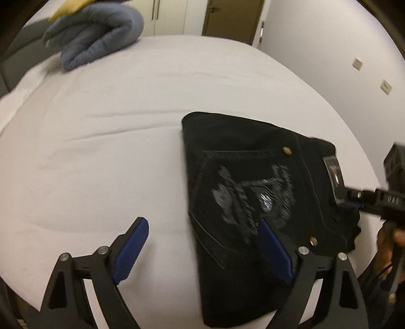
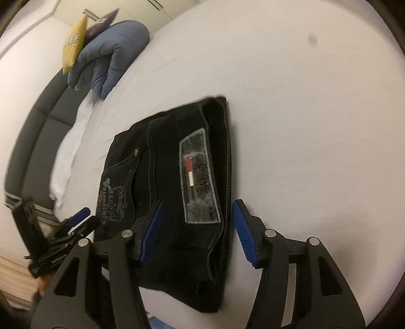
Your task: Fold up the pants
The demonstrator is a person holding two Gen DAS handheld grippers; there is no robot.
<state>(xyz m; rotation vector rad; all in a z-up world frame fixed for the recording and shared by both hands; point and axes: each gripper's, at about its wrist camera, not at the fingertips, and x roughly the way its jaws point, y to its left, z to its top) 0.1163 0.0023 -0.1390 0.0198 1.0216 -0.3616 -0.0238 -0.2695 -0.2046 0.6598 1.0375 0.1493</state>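
Note:
Black pants point(image 1: 243, 192) lie folded into a compact stack on the white bed sheet point(image 1: 101, 151), back pocket print and waistband label up. My left gripper point(image 1: 202, 227) is open and empty, its right finger over the pants' near edge, its left finger over bare sheet. In the right wrist view the pants point(image 2: 177, 177) show the grey label patch point(image 2: 200, 177). My right gripper point(image 2: 198, 210) is open and empty, its jaws straddling the waistband edge just above it. The left gripper also shows there point(image 2: 76, 220), and the right gripper shows in the left wrist view point(image 1: 354, 200).
A rolled blue-grey duvet point(image 1: 98, 35) lies at the bed's far corner, with a yellow pillow point(image 2: 74, 43) and a purple one point(image 2: 103, 21) beside it. A dark headboard point(image 2: 43, 121) runs along the bed's side. Wardrobe doors and a wall stand beyond.

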